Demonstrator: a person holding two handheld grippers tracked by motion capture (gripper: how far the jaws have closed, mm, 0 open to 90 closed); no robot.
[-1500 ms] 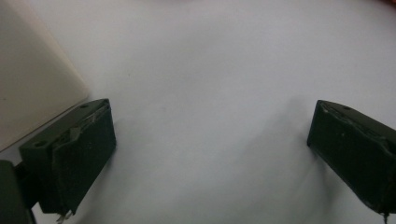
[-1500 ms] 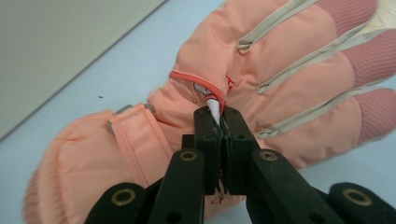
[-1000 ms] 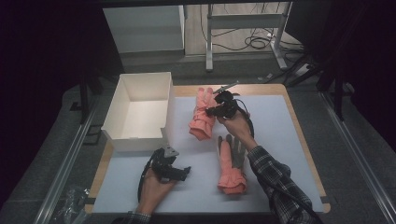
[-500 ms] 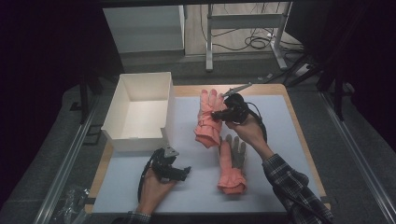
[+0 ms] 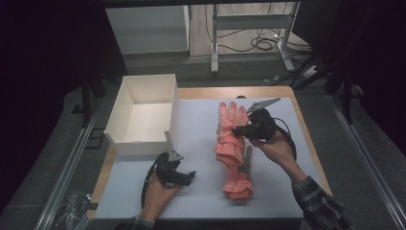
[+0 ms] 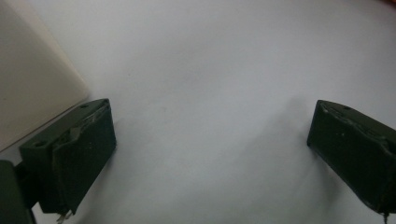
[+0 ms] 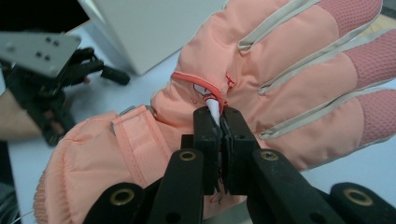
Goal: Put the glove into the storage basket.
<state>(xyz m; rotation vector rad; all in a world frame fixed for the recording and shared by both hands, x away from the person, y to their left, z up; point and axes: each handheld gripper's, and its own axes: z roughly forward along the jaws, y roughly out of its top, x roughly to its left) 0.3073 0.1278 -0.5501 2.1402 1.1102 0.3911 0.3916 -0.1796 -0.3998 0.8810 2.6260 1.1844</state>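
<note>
Right gripper (image 5: 235, 129): jaws pressed together on a small white tag of the upper pink glove (image 5: 229, 134), near its wrist; in the right gripper view the tag sticks up between the two black jaws (image 7: 219, 135).
Upper pink glove: palm side with paler seams along its fingers, which point toward the far edge of the table; its cuff end overlaps the second glove (image 5: 238, 177).
Second glove: lies flat on the pale mat (image 5: 201, 124), nearer the person, cuff toward the near edge, with a grey patch beside the right hand (image 5: 275, 148).
Left gripper (image 5: 191, 176): jaws spread wide with nothing between them; in the left gripper view only bare mat lies between the two pads.
Left hand (image 5: 158, 191): rests on the mat near the front edge, well apart from both gloves.
White box (image 5: 143, 115): open-topped, at the left of the mat, just beyond the left gripper; its corner shows in the left gripper view (image 6: 32, 84).
</note>
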